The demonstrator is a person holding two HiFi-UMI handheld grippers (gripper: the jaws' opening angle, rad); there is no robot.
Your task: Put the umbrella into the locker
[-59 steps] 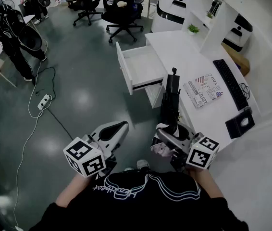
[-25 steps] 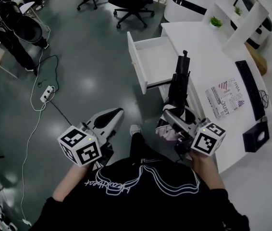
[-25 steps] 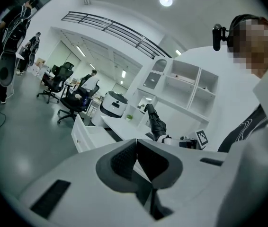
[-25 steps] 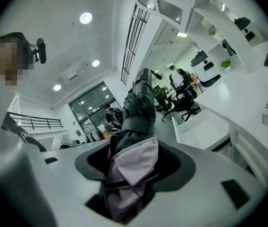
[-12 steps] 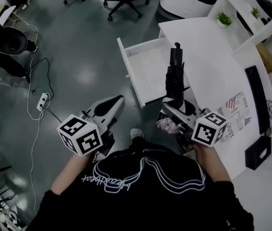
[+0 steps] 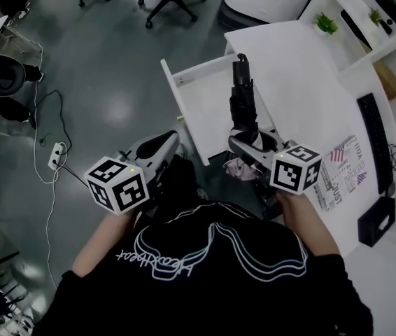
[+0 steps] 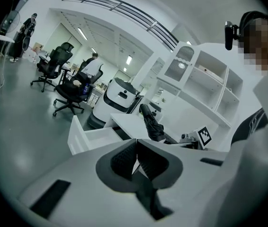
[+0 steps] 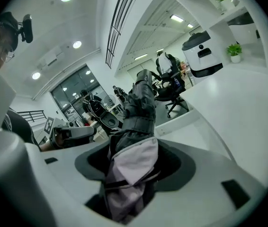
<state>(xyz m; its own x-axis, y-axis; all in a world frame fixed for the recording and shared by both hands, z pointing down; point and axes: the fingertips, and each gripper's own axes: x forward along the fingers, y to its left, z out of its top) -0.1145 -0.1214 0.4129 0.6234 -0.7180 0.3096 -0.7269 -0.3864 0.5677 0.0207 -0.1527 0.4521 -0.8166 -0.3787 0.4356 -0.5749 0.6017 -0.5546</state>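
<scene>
1. Since a second ago both grippers have moved forward, and the umbrella [image 6: 243, 107] now hangs over the open drawer [image 6: 201, 96].
2. The right gripper [image 6: 248, 151] is at the drawer's 5 o'clock and points to 12, pinching the umbrella's lilac end.
3. The left gripper [image 6: 157, 148] is at 7 o'clock, jaws pressed together and empty.
4. The umbrella is black, folded and strapped.

The umbrella [image 6: 243, 110] extends above the open drawer [image 6: 201, 103], left of the desk [image 6: 296, 75] bearing the keyboard [image 6: 374, 142].

Left tool [image 7: 136, 159]: jaws together, nothing between. Right tool [image 8: 130, 163]: jaws clamped on umbrella [image 8: 141, 103]. Both forearms extended forward.
</scene>
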